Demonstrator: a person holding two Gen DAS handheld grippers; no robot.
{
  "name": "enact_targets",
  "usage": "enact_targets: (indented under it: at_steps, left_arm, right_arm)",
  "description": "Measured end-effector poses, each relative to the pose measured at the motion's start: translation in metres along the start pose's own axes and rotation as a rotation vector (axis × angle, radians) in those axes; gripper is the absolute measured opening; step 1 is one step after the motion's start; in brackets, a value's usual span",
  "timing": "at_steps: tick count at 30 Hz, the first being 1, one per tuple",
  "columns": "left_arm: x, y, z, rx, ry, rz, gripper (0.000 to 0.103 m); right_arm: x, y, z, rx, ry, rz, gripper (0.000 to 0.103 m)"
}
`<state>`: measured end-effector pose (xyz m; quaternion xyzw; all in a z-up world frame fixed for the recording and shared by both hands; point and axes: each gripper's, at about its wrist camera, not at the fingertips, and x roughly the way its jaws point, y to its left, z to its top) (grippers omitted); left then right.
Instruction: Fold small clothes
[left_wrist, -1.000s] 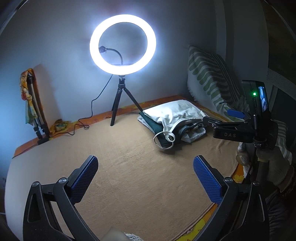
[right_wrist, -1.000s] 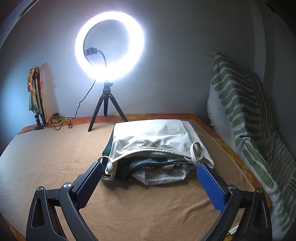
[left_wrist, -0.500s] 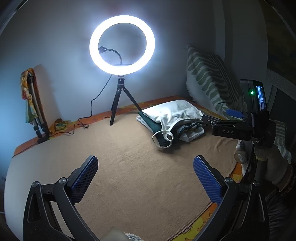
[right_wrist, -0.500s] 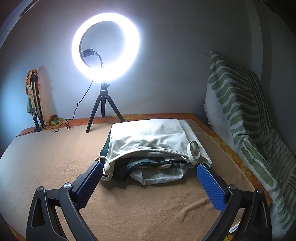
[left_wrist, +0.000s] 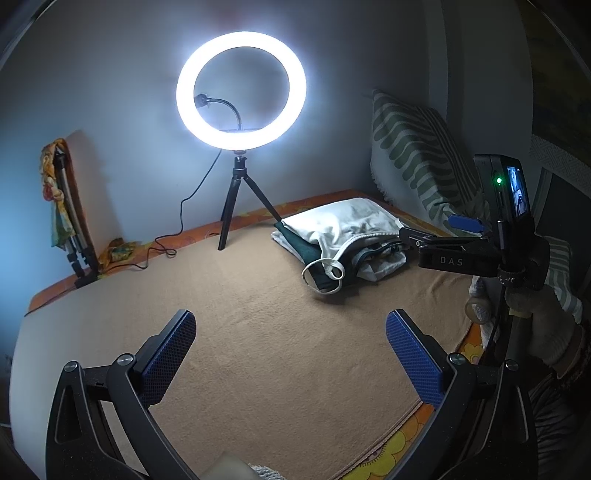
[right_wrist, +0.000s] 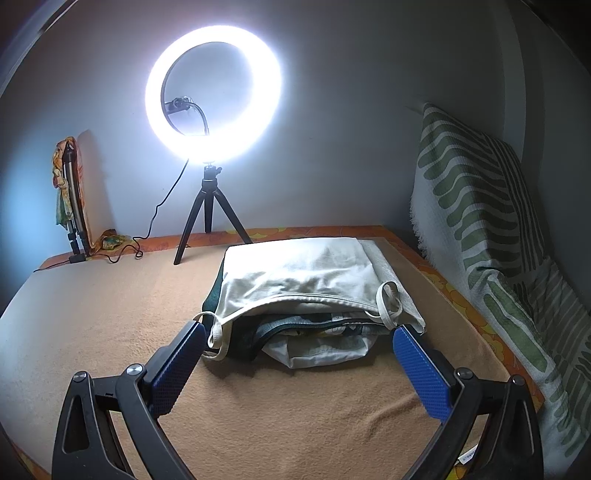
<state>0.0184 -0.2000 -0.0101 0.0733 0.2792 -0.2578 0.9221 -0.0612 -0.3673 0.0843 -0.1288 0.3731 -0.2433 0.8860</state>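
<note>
Clothes stack (right_wrist: 310, 295) sits far right on blanket (right_wrist: 258, 413), white top uppermost. My right claw (right_wrist: 295, 363) gapes wide just short of it; left claw (left_wrist: 291, 354) spread, empty, well apart. I'd pinch only white hem, lift slow, avoid dragging layers beneath.

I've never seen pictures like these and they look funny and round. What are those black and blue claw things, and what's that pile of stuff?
Those claws are grabbing tools. A person holds one in each hand, and each has a small camera looking out between its two blue fingers, so there are two round pictures. One shows the left hand-held gripper, the other the right hand-held gripper. Both are open and hold nothing. On the brown blanket lies a pile of clothes, with a white top on top. The right one is very near the pile. Behind stands a bright ring light on a tripod. A striped pillow leans against the wall.
</note>
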Motion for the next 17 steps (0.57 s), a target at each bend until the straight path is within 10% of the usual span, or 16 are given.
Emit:
enact_targets:
  at_steps: [17]
  left_arm:
    - [-0.0033,0.0025,0.0004,-0.006,-0.008,-0.001,0.102]
  right_arm:
    - [0.0036,0.0045,0.0012,0.001,0.005,0.014,0.103]
